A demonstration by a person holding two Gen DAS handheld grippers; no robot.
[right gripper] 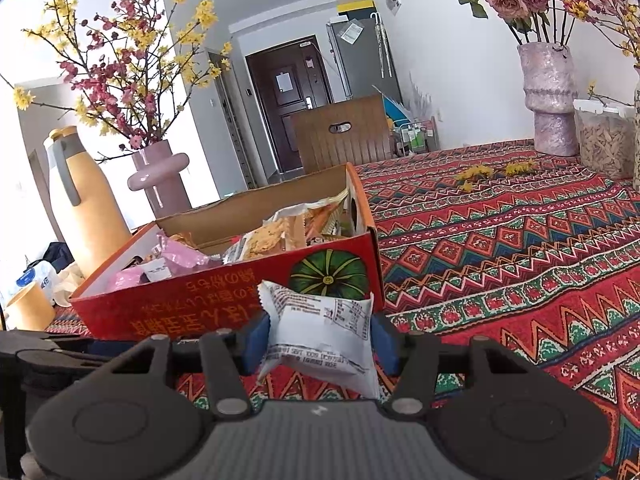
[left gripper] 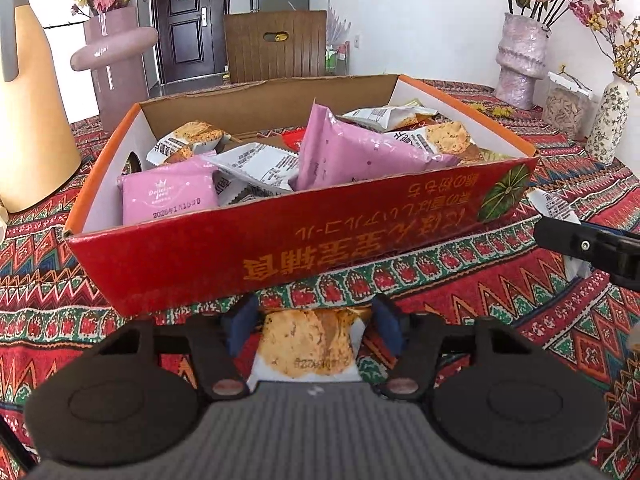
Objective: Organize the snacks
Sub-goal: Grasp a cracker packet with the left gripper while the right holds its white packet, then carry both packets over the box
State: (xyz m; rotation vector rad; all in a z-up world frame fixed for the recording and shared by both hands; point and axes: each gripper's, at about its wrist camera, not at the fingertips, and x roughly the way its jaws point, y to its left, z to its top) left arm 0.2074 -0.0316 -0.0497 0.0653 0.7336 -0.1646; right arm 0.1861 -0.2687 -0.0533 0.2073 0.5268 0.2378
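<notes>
A red cardboard box [left gripper: 256, 256] with an orange rim holds several snack packets, among them pink packets [left gripper: 168, 196] and white cracker packets [left gripper: 256, 168]. My left gripper [left gripper: 312, 326] is shut on a cracker snack packet [left gripper: 306, 340] just in front of the box's near wall. My right gripper [right gripper: 318, 338] is shut on a white snack packet [right gripper: 320, 328] beside the box's right corner [right gripper: 332, 276]. The right gripper also shows at the right edge of the left wrist view [left gripper: 592, 244].
A patterned red tablecloth [right gripper: 520, 248] covers the table. A tan jug [left gripper: 32, 120] and a pink vase [left gripper: 116, 60] stand left of the box. A lilac vase [right gripper: 550, 96], a jar [right gripper: 604, 140] and a floral vase [left gripper: 610, 120] stand at the far right. A wooden chair [right gripper: 344, 136] is behind the table.
</notes>
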